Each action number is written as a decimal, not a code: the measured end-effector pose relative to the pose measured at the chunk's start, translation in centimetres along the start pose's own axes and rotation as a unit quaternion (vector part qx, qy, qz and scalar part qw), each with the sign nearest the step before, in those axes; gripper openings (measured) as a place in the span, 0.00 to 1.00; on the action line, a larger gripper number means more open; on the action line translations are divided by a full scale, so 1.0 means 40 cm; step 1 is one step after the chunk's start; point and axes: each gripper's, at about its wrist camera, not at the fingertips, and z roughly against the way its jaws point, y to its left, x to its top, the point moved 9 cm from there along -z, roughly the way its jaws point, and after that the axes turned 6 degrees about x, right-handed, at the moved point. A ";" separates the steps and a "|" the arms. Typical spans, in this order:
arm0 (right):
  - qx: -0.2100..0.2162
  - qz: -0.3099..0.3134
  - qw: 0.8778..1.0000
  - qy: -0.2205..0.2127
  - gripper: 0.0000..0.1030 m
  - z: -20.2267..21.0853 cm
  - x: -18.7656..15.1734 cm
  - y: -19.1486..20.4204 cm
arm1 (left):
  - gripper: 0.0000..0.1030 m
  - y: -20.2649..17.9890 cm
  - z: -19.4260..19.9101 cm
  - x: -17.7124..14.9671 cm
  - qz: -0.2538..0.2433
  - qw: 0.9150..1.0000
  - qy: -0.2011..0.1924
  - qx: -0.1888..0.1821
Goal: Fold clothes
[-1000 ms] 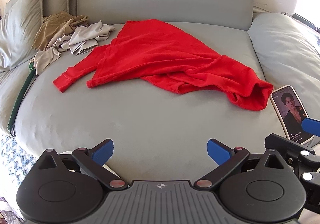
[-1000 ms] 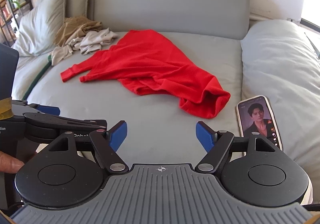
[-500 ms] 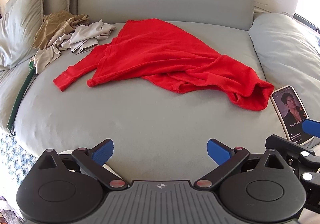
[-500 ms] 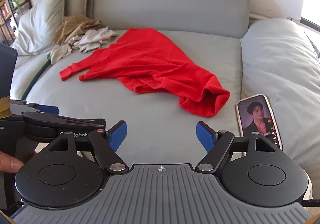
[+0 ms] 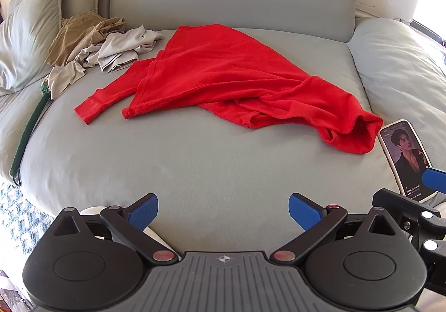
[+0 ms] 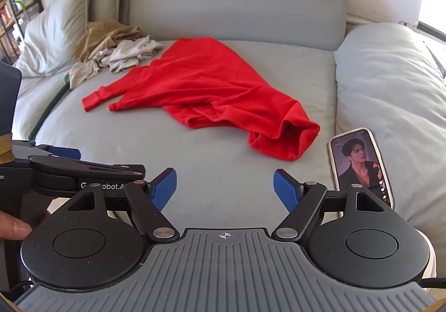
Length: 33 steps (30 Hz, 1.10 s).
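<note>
Nothing has moved since the earlier frames. I hold both the left gripper (image 5: 223, 210) and the right gripper (image 6: 225, 186) with fingers spread, empty. The red shirt (image 5: 223, 80) lies crumpled mid-frame on the bed (image 5: 195, 172): soft, light, limp. I judge the cuff (image 5: 87, 111) and hem corner the best holds.

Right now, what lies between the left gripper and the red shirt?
Only bare grey bedsheet between the open left gripper and the red shirt, seen in the left wrist view.
</note>
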 end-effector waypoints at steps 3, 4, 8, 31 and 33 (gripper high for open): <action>0.000 -0.001 1.000 0.000 0.76 0.001 0.000 0.001 | 0.98 0.001 0.000 -0.001 0.001 1.000 0.001 -0.001; -0.001 -0.001 1.000 0.000 0.76 0.001 0.000 0.001 | 0.98 0.001 -0.001 -0.002 0.001 1.000 0.002 -0.001; -0.001 -0.001 1.000 0.001 0.76 0.000 0.002 0.001 | 0.98 0.002 -0.002 -0.003 0.003 1.000 0.003 -0.001; -0.001 -0.005 1.000 0.009 0.77 -0.009 -0.010 -0.004 | 0.98 0.004 -0.010 -0.011 0.005 1.000 0.013 -0.002; 0.000 -0.005 1.000 0.010 0.77 -0.011 -0.011 -0.005 | 0.98 0.006 -0.014 -0.012 0.007 1.000 0.015 -0.004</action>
